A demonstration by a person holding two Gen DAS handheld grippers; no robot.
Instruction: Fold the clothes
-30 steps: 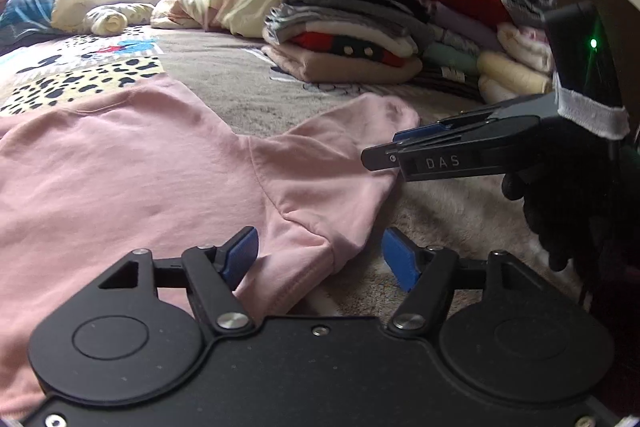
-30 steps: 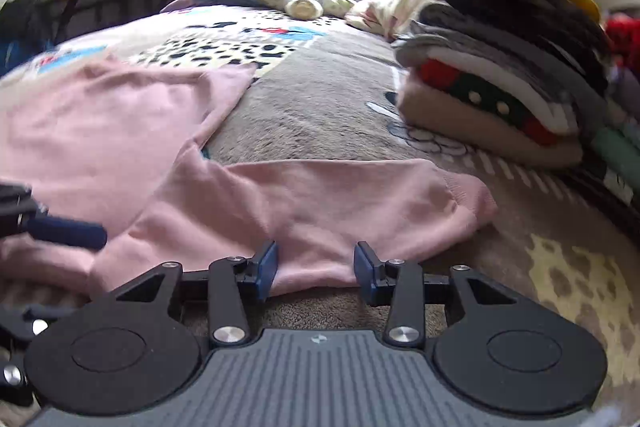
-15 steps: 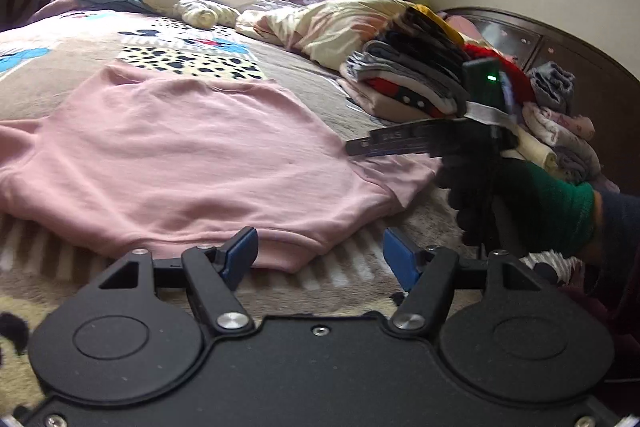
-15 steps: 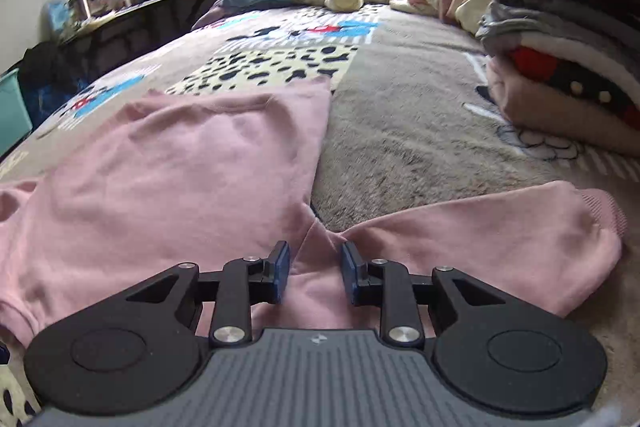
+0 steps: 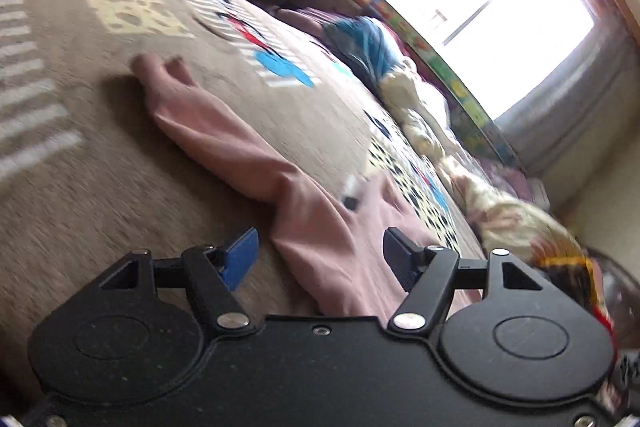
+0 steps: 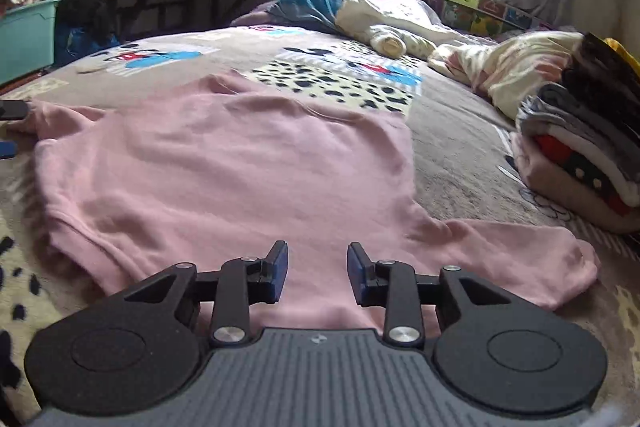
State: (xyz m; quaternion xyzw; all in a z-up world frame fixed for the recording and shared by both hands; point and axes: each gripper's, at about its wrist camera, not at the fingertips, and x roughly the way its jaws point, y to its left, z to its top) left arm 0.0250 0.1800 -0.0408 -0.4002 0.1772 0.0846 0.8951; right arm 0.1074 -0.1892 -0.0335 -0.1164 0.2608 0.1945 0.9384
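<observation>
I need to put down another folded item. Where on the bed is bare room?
Bare blanket lies between the pink sweatshirt and the stack of folded clothes. More lies left of the sweatshirt's sleeve, seen from the left wrist. The head end is crowded with rumpled bedding.

Swinging the left gripper (image 5: 318, 257) away from the right-hand sleeve and the stack of folded clothes (image 6: 584, 151), over to the opposite sleeve (image 5: 208, 123) of the pink sweatshirt (image 6: 224, 163), with the view now tilted and blurred and the jaws spread wider over the cloth. Opening the right gripper (image 6: 317, 271) after its near-closed pinch half a second ago, and pulling back toward the hem with nothing between the pads.
</observation>
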